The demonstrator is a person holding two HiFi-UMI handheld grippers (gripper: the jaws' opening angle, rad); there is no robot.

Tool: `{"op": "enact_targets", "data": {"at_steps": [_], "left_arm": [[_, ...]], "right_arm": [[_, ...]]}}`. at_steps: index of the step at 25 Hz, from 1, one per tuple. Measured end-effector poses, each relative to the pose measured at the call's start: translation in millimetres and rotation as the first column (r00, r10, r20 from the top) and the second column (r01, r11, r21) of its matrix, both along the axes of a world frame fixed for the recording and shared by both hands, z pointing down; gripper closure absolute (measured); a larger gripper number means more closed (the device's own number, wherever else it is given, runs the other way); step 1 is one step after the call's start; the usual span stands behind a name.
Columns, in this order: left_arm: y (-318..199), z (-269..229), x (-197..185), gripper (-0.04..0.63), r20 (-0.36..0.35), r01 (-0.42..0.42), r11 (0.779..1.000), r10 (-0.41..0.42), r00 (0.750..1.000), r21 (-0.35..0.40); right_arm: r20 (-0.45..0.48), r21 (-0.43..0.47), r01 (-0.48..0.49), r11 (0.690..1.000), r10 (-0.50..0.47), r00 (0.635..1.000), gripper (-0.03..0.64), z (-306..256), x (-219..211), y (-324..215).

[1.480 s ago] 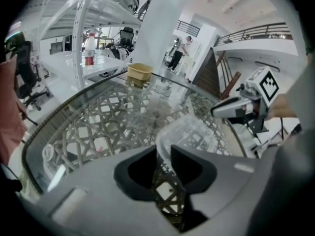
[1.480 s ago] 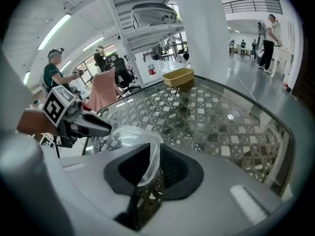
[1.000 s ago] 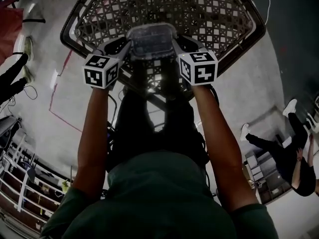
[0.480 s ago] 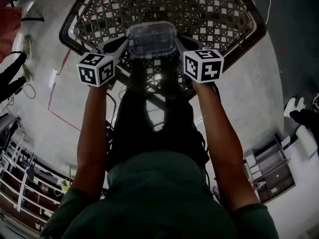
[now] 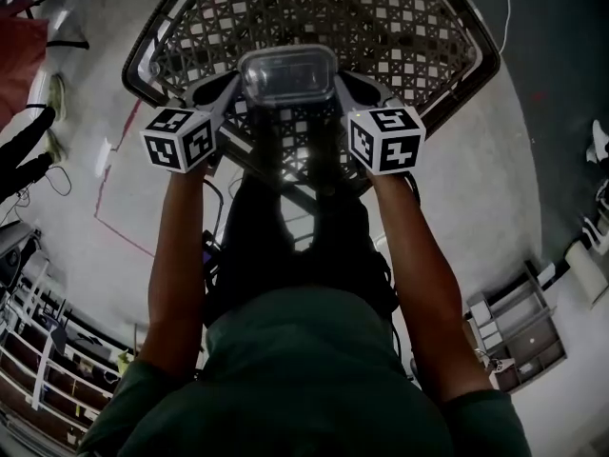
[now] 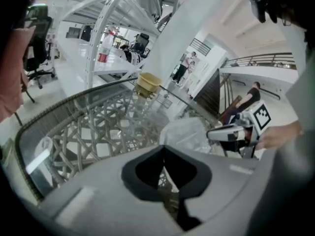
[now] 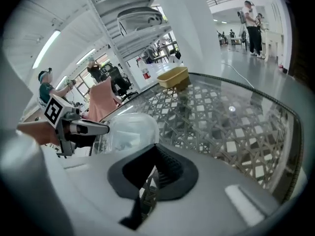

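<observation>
Arms: the person's left arm (image 5: 181,255) and right arm (image 5: 411,255) reach forward side by side, and each hand holds a gripper with a marker cube on it.
Left gripper: the left gripper (image 6: 164,151) has its jaws closed, pinching the left rim of the clear box (image 5: 287,74). The jaw tips meet with only the thin plastic edge between them.
Right gripper: the right gripper (image 7: 152,151) has its jaws closed in the same way on the box's right rim. Each gripper view shows the other gripper just across the box.
Clear box: a see-through plastic box with rounded corners and its lid on. It sits between the two grippers over the near edge of the worktop (image 5: 409,22). Whether its base touches the glass cannot be told.
Worktop: a glass top with rounded corners over a woven lattice frame, reaching from the grippers to the far side.
Yellow tub: a small yellow tub (image 7: 172,77) stands at the far edge of the worktop, well apart from the box.
Rack: a white shelf rack (image 6: 115,18) rises beyond the worktop, on the far left. A bottle (image 6: 103,50) with a red label stands on a white surface by it.
People: one person (image 7: 252,17) stands far off on the right, and another (image 7: 47,85) is beyond the left gripper.
</observation>
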State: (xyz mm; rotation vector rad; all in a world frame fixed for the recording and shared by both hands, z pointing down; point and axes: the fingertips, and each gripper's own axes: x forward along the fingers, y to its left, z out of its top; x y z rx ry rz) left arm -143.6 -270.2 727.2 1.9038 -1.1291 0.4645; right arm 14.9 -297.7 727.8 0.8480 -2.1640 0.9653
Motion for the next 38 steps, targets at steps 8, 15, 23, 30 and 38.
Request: {"op": "enact_targets", "data": {"at_steps": [8,15,23,30,38], "left_arm": [[-17.0,-57.1,-8.0,0.594,0.015,0.022,0.993,-0.024,1.0,0.114],[-35.5,-120.9,-11.3,0.594,0.035,-0.003,0.975,-0.005,0.999,0.224],[-54.1,-194.4,-19.0,0.594,0.063,-0.055,0.93,0.034,0.997,0.364],[-62.2,-280.2,-19.6,0.594,0.088,-0.085,0.865,0.048,0.995,0.494],[-57.1,-371.3,-18.8,0.594,0.103,-0.1,0.781,0.045,0.994,0.616]], "right_arm": [[-0.002,0.158,0.014,0.987,-0.014,1.0,0.615,-57.8,-8.2,-16.6],[0.027,0.279,-0.007,0.96,-0.001,1.0,0.615,-121.0,-11.1,-32.4],[0.068,0.418,-0.045,0.907,0.018,0.997,0.615,-196.7,-17.7,-42.7],[0.12,0.533,-0.095,0.841,0.036,0.992,0.615,-283.7,-17.4,-46.9],[0.149,0.658,-0.114,0.744,0.02,0.989,0.615,-375.9,-16.7,-35.8]]}}
